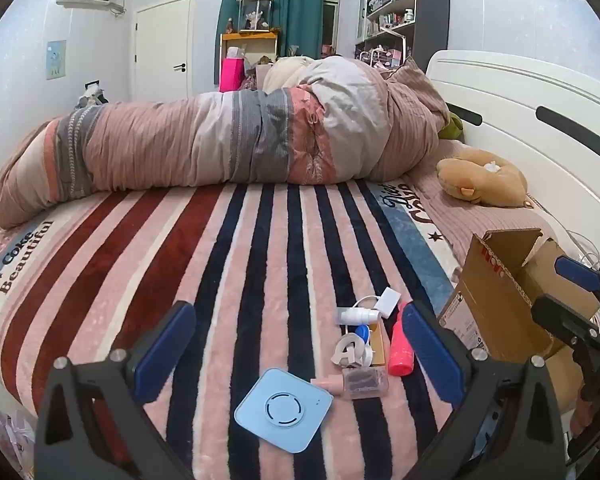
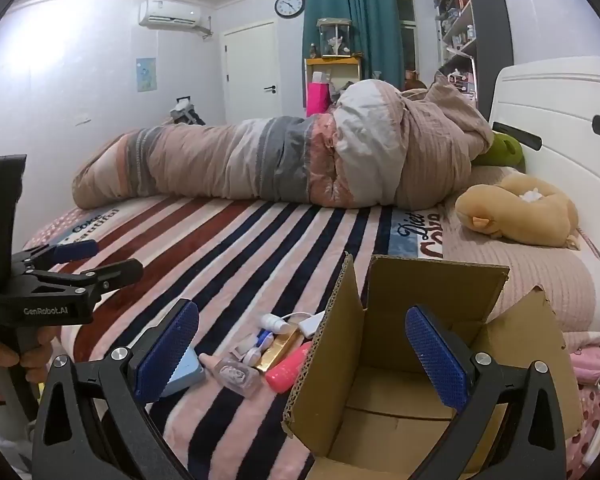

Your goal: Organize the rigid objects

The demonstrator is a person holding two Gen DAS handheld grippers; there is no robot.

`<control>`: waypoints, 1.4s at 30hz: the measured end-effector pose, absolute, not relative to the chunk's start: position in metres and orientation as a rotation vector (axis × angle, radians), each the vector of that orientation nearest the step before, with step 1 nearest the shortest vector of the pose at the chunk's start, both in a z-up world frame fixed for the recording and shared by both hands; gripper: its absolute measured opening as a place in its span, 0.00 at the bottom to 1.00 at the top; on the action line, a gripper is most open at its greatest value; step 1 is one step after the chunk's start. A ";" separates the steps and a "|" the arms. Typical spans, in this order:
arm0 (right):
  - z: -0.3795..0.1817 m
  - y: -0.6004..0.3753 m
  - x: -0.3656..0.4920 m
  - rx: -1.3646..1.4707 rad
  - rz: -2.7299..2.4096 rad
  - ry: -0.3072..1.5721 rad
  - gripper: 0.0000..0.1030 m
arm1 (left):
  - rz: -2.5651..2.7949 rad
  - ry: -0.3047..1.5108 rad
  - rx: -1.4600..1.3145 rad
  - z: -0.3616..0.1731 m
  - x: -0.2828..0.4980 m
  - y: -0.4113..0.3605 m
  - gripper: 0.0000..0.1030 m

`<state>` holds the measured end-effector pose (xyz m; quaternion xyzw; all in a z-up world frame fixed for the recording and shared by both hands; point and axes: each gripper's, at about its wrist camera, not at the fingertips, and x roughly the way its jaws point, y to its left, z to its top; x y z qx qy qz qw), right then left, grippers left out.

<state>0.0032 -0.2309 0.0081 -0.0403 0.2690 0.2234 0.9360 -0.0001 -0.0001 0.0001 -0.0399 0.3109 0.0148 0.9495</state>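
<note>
A pile of small items lies on the striped blanket: a light blue square device (image 1: 283, 409), a pink bottle (image 1: 401, 350), a clear perfume bottle (image 1: 364, 383), a white letter piece (image 1: 349, 353) and a white adapter with cable (image 1: 389, 297). My left gripper (image 1: 296, 352) is open and empty, its jaws standing either side of the pile. An open cardboard box (image 2: 384, 408) stands right of the pile, empty inside. My right gripper (image 2: 302, 354) is open and empty above the box's left wall. The pink bottle (image 2: 288, 370) and perfume bottle (image 2: 236, 376) also show there.
A rolled duvet (image 1: 236, 140) lies across the far side of the bed. A tan plush toy (image 1: 484, 178) sits near the white headboard (image 1: 532, 92). The striped blanket (image 1: 140, 264) stretches left of the pile. The other gripper shows at the left edge of the right wrist view (image 2: 60, 280).
</note>
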 end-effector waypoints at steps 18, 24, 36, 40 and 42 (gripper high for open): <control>0.008 -0.230 0.002 -0.079 0.457 0.544 1.00 | 0.032 0.636 -0.079 0.000 0.000 0.000 0.99; 0.008 -0.231 0.001 -0.079 0.457 0.545 1.00 | 0.031 0.636 -0.079 0.001 0.000 0.001 0.99; 0.009 -0.231 0.000 -0.078 0.457 0.545 1.00 | 0.031 0.639 -0.079 0.001 0.000 0.001 0.99; 0.009 -0.231 0.000 -0.078 0.458 0.545 1.00 | 0.033 0.639 -0.077 0.001 -0.001 0.001 0.99; 0.010 -0.231 0.000 -0.078 0.458 0.545 1.00 | 0.033 0.639 -0.078 0.001 0.000 0.001 0.99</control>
